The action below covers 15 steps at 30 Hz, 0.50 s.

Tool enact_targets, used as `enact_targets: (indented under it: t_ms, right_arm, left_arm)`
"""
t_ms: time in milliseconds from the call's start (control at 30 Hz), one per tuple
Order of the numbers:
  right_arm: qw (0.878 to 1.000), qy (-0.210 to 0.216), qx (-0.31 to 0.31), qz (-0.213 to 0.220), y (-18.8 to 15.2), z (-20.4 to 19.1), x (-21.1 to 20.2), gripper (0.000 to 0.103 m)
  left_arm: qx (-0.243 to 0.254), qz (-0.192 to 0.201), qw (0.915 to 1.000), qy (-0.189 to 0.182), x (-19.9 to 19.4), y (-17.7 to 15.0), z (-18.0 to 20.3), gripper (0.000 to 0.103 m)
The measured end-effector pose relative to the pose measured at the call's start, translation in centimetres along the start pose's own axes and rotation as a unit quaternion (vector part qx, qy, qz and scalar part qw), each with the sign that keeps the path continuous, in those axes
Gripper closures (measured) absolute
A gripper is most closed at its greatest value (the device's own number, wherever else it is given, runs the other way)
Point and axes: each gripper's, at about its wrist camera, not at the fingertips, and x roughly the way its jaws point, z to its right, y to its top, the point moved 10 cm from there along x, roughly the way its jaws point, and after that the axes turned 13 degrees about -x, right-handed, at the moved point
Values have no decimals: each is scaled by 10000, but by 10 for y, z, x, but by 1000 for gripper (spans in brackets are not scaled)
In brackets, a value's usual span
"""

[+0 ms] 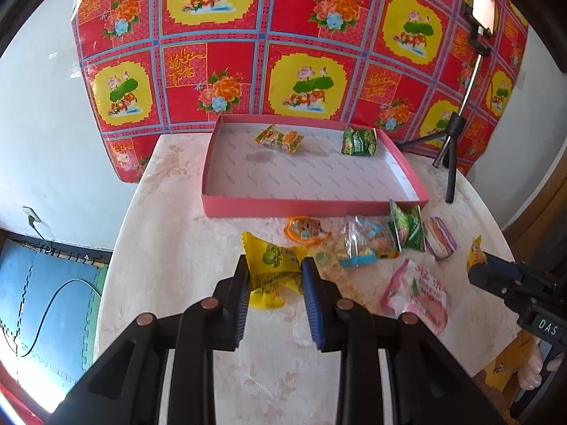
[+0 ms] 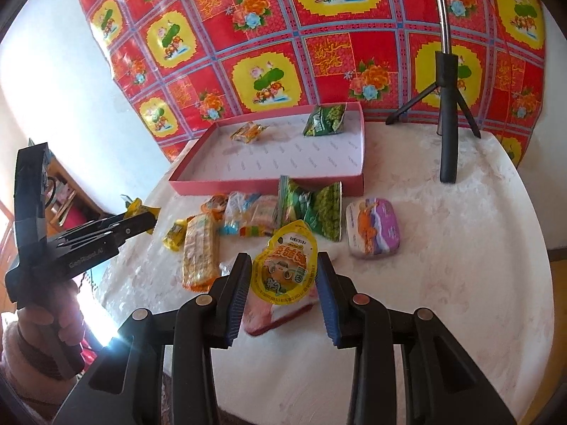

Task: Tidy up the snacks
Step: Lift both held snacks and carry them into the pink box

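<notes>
My left gripper (image 1: 274,276) is shut on a yellow snack packet (image 1: 273,265) with green print, held above the table; it also shows from the side in the right wrist view (image 2: 141,217). My right gripper (image 2: 285,272) is shut on a yellow jelly pouch (image 2: 285,265) with a cartoon face, above a pink packet (image 2: 269,315). In the left wrist view the right gripper (image 1: 478,265) holds the pouch at the right edge. A pink tray (image 1: 312,209) at the back holds an orange-green snack (image 1: 280,138) and a green pea packet (image 1: 358,141).
Loose snacks lie in front of the tray: an orange pouch (image 1: 304,228), a clear candy bag (image 1: 365,241), green pea packets (image 1: 407,226), a purple-white packet (image 1: 439,237), a long cracker pack (image 2: 198,251). A black tripod (image 2: 446,113) stands at the back right.
</notes>
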Motion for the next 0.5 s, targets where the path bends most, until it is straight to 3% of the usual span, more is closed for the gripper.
enact_targets:
  t_ms: [500]
  right_arm:
    - [10000, -83, 40, 30, 46, 20, 29, 65]
  left_arm:
    - [37, -8, 10000, 24, 38, 44, 14, 74]
